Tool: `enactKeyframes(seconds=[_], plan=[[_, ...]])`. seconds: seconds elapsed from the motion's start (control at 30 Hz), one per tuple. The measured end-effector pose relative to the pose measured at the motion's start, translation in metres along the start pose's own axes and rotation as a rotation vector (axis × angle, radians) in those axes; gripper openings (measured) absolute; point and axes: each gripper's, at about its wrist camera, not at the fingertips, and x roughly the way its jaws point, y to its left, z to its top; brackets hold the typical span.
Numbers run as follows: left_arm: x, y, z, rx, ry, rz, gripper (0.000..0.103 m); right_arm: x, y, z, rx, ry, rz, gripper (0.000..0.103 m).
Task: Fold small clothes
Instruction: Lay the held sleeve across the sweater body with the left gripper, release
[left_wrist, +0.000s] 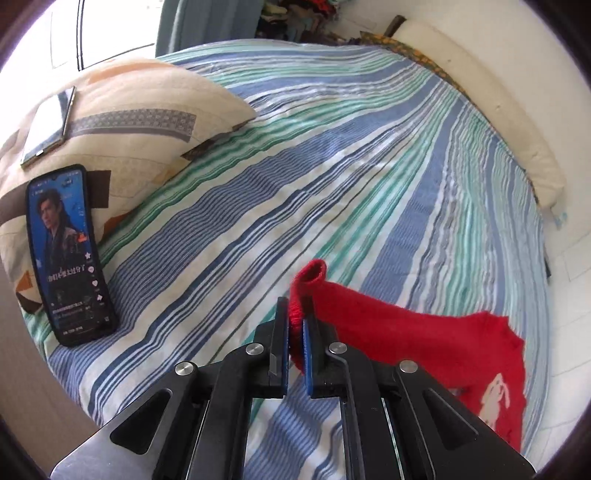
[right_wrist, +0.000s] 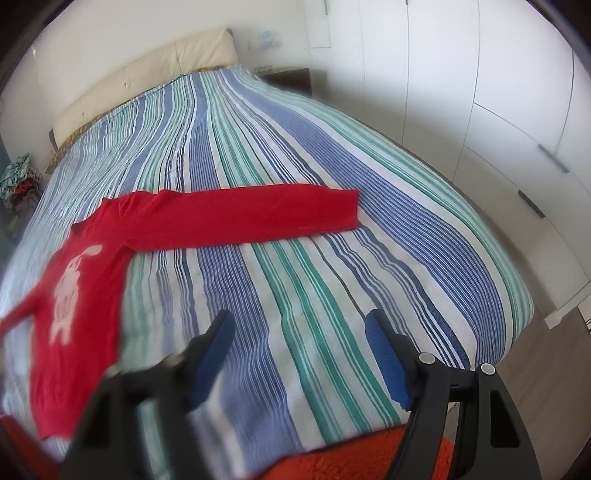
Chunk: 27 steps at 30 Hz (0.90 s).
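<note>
On the striped bedspread (right_wrist: 295, 258) lies a red knit sweater (right_wrist: 229, 218), soft, light and floppy, best taken by cuff or hem; the left gripper (left_wrist: 295, 332) is clamped on one sleeve cuff (left_wrist: 308, 275), lifted off the bed. Right gripper (right_wrist: 299, 354) hangs spread wide and empty; plenty of bare bed around, a phone (left_wrist: 68, 254) against the pillow (left_wrist: 140, 114) well apart.

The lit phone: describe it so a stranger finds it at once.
Start at the striped bed, then the patterned cream pillow at its side. The lit phone leans against that pillow, screen glowing blue with a man's portrait; the other device lies higher up, its screen pale.
</note>
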Motion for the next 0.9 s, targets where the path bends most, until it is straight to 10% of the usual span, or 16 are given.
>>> enactKeyframes(seconds=[0.17, 0.3, 0.47, 0.63, 0.77, 0.9], plan=[[0.077, 0.012, -0.020, 0.061, 0.125, 0.194, 0.017, 0.001, 0.001, 0.001, -0.007, 0.005, -0.004, 0.072], [0.043, 0.012, -0.021, 0.003, 0.005, 0.244, 0.070, -0.002, 0.003, -0.002, -0.029, 0.004, -0.012, 0.072], [-0.003, -0.034, -0.023, 0.118, -0.137, 0.149, 0.076, 0.002, -0.002, -0.001, -0.004, 0.013, -0.007, 0.072], [0.030, -0.098, -0.037, 0.319, -0.039, 0.033, 0.081, 0.007, 0.008, 0.001, -0.035, 0.032, -0.017, 0.072], [0.095, -0.077, -0.055, 0.324, 0.091, 0.303, 0.069, 0.005, 0.015, -0.002, -0.085, 0.024, -0.041, 0.072], [0.086, -0.023, -0.046, 0.152, 0.057, 0.393, 0.093, 0.001, 0.008, -0.003, -0.063, 0.013, -0.035, 0.072]])
